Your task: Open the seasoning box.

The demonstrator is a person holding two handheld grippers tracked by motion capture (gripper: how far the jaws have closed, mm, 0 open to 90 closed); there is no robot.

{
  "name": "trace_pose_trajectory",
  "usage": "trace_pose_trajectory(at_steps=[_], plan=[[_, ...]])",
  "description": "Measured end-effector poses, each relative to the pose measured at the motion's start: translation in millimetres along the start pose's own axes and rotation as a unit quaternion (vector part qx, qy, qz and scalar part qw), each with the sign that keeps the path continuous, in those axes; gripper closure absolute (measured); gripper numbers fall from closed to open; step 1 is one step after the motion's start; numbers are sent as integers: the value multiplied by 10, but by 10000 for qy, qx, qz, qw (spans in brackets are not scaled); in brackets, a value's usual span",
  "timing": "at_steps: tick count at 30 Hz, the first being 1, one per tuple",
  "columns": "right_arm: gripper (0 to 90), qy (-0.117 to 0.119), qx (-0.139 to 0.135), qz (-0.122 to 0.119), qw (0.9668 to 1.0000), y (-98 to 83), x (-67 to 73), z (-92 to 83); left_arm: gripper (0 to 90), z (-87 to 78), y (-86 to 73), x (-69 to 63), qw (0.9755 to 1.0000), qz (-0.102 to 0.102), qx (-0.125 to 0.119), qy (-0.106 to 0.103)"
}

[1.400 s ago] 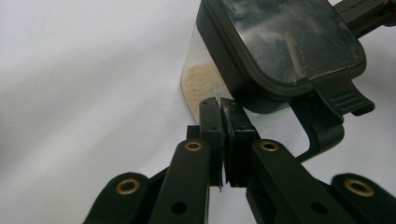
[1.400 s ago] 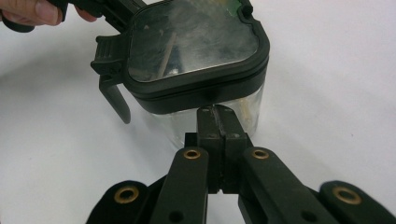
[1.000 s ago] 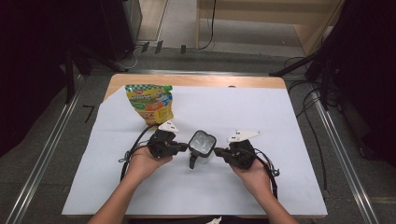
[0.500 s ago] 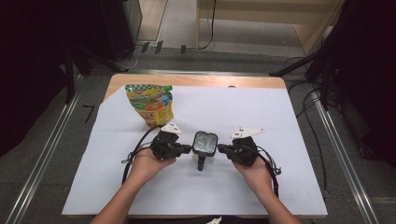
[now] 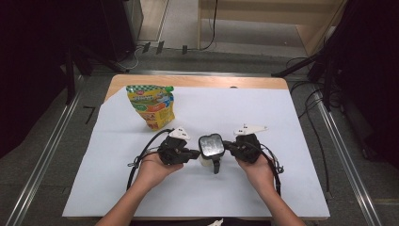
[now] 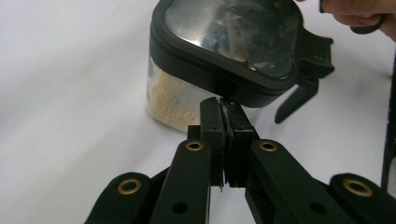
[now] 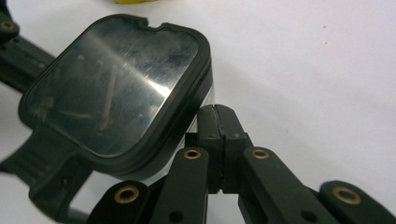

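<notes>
1. White sheet (image 5: 291, 141) covers the table.
2. Yellow-green pouch (image 5: 151, 106) stands well behind.
3. Clear container (image 5: 211, 147) with a black lid sits mid-sheet.
4. Left gripper (image 6: 220, 101) and right gripper (image 7: 217, 109) press its opposite sides, jaws closed empty.

Laboratory recording bay, wooden table (image 5: 197, 81) draped with white sheet (image 5: 282, 117), metal floor rails (image 5: 42, 155) flanking the table, loose cables (image 5: 310, 94) right of it, dark equipment stands (image 5: 70, 66) behind its left corner
</notes>
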State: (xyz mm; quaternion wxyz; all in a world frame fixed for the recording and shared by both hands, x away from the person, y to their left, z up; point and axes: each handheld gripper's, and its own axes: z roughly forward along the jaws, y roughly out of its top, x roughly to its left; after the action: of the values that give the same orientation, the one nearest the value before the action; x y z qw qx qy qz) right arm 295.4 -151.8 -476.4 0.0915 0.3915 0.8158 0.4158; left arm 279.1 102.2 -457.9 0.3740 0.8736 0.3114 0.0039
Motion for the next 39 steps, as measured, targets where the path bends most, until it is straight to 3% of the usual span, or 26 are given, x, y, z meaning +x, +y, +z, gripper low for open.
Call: trace_pose_trajectory(at_steps=[10,17,23,29,39], plan=[[900,39,-91,38,9999,16,-67,-50,886,34,9,-40,9996,-56,-117,-264],[900,66,-175,51,9998,-7,-65,-218,858,-12,7,14,9994,39,103,-335],[900,135,-200,60,9997,-42,-44,-342,815,-108,21,85,9992,31,90,-382],[900,191,-146,22,9997,-103,34,-443,577,-175,27,204,9994,-123,54,-311],[900,396,-61,-51,9992,-194,247,-574,445,-228,60,308,9992,10,-135,-378]])
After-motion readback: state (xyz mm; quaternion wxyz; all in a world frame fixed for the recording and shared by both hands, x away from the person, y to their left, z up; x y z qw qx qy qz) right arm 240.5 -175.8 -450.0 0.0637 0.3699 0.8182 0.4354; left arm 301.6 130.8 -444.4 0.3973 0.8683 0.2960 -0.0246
